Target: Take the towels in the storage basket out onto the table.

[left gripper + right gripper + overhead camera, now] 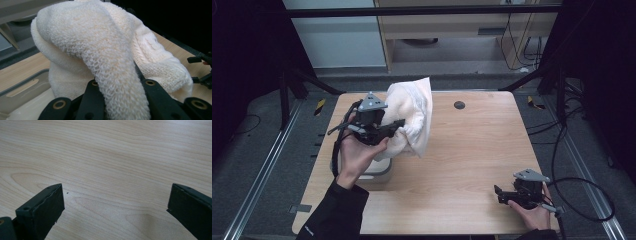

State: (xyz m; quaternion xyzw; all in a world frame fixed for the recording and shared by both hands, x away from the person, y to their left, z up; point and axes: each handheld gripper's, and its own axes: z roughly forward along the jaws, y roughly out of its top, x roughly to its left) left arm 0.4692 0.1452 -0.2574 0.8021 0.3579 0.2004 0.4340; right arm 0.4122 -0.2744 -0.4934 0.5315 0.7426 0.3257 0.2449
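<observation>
No text, label, brand, number or sign can be read in any of the three views. A small pale mark sits on the person's left sleeve in the high view, too small and blurred to make out. Yellow-and-black striped strips lie on the floor beside the surface; they carry no lettering.
</observation>
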